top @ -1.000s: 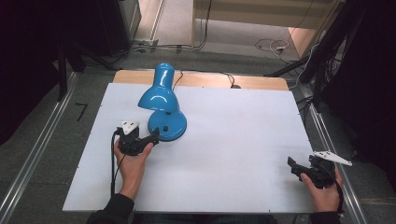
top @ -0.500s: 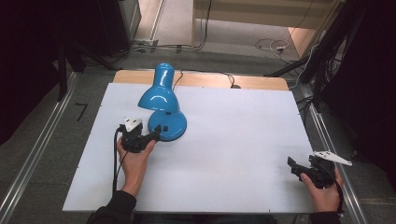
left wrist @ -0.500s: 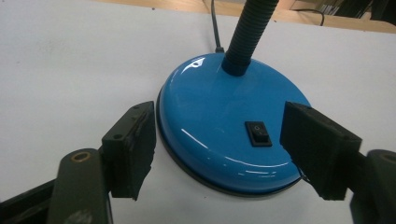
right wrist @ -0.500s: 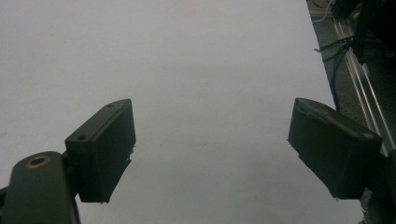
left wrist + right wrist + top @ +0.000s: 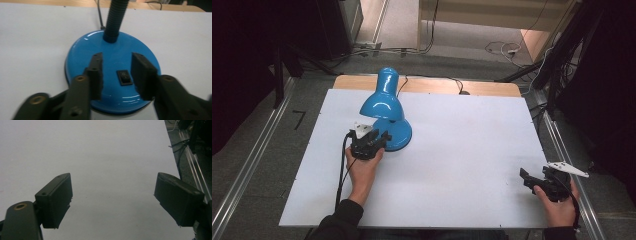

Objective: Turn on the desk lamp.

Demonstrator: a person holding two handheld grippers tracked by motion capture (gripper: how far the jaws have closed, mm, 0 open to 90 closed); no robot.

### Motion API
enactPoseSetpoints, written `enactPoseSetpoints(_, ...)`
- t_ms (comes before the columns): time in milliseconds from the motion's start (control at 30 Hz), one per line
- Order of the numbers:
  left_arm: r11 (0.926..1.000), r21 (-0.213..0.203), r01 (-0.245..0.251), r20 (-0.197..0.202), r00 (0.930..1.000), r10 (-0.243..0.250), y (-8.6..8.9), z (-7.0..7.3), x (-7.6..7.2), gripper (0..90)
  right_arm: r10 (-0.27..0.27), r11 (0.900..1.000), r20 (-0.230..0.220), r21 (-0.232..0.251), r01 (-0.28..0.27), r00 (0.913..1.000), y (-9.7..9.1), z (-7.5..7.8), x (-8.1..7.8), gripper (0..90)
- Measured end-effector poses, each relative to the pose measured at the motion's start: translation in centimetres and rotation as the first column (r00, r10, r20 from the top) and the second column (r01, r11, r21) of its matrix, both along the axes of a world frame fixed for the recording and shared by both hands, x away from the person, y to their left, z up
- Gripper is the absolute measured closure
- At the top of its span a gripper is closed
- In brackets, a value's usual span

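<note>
Two grippers: left gripper [image 5: 116,75] fingers narrowing astride lamp [image 5: 386,107] switch [image 5: 124,77], right gripper [image 5: 112,202] fingers apart.

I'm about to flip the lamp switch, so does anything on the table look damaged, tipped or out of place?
Nothing stands out. The blue lamp stands upright on its base, and the rocker switch looks intact, between the left gripper jaws, which have just been closing.
</note>
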State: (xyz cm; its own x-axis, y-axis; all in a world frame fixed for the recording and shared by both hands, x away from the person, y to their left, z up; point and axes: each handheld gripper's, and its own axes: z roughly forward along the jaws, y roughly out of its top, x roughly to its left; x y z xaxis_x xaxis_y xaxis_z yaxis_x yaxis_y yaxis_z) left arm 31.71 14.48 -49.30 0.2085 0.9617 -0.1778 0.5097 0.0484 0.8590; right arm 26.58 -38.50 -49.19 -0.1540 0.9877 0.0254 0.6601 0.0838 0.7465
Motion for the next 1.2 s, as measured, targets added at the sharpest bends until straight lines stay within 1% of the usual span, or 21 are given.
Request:
enactPoseSetpoints(67, 0.9999, 0.011, 0.006, -0.002, 1.0, -0.006, -0.21, -0.05, 0.11, 75.4, -0.001, 1.0, 0.0, 0.001, 0.001, 1.0, -0.01, 0.0, -0.01, 13.6)
enactPoseSetpoints(133, 0.9997, 0.023, 0.007, -0.001, 1.0, -0.007, -0.33, -0.06, 0.21, 79.3, -0.002, 1.0, -0.002, 0.004, 0.002, 1.0, -0.03, 0.0, -0.01, 13.6)
enactPoseSetpoints(167, 0.9997, 0.025, 0.007, -0.002, 1.0, -0.007, -0.37, -0.04, 0.25, 82.3, -0.001, 1.0, -0.001, 0.004, 0.001, 1.0, -0.05, -0.01, -0.01, 13.6)
enactPoseSetpoints(233, 0.9998, 0.013, 0.018, -0.003, 0.9998, -0.018, -0.47, -0.14, 0.43, 89.5, 0.001, 1.0, 0.003, 0.003, -0.001, 1.0, -0.1, -0.01, 0.0, 13.6)
enactPoseSetpoints(367, 0.9995, 0.015, 0.028, -0.017, 0.9995, -0.028, -0.54, -0.44, 0.65, 90.0, -0.003, 1.0, 0.0, 0.006, 0.003, 1.0, -0.1, -0.01, -0.01, 13.7)
enactPoseSetpoints(667, 0.9993, 0.008, 0.035, -0.03, 0.9989, -0.035, -0.71, -0.75, 0.9, 90.0, -0.001, 1.0, 0.0, 0.007, 0.001, 1.0, -0.11, -0.01, 0.01, 13.7)
enactPoseSetpoints(833, 0.9989, 0.008, 0.046, -0.034, 0.9984, -0.045, -0.84, -0.85, 0.94, 90.0, -0.001, 1.0, 0.0, 0.007, 0.001, 1.0, -0.12, -0.01, 0.0, 13.8)
enactPoseSetpoints(1200, 0.999, 0.012, 0.044, -0.039, 0.9983, -0.043, -0.91, -1.02, 1.0, 90.0, 0.002, 1.0, 0.001, 0.007, -0.002, 1.0, -0.14, -0.02, 0.02, 13.8)
